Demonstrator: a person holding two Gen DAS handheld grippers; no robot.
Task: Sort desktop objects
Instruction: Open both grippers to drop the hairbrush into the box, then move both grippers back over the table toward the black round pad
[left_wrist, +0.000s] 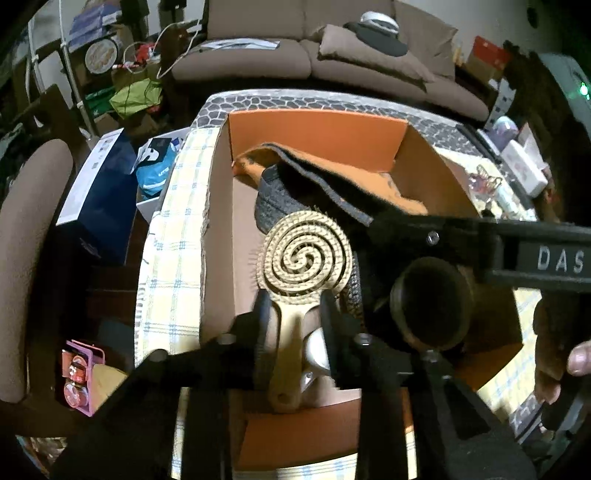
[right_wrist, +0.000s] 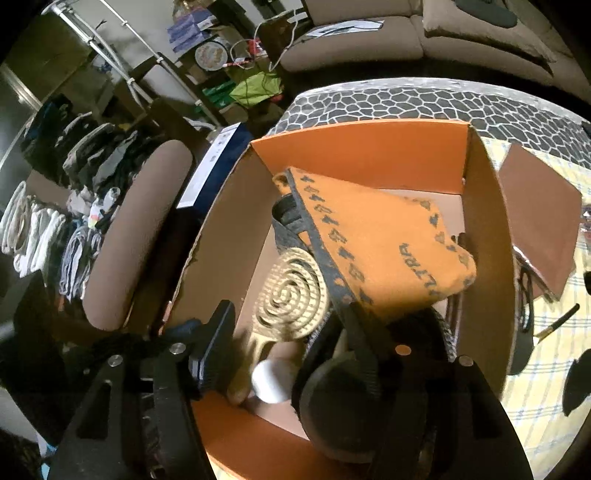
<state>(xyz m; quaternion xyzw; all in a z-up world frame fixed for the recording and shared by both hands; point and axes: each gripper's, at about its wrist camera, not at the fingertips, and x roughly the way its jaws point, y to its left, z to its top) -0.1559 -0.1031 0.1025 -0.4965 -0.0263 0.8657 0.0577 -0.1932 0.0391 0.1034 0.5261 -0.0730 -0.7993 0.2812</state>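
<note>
My left claw straddles the handle of the cream spiral hairbrush; the fingers stand just off it on either side, spread and not pinching, so the brush lies loose in the orange box. At three o'clock from the brush, my right claw hangs over the same box, spread wide with nothing gripped; a round dark case sits by its right finger, whether touching I cannot tell.

Outward in the box: an orange-and-grey towel at twelve o'clock from the brush, and a white rounded object near its handle.

I judge the sorting well along, with several things boxed. Left on the checked table, at three o'clock of the box, are a brown card and a thin pen-like stick.

Readable: "DAS" on the right claw's bar, "LTRA" on the towel.
</note>
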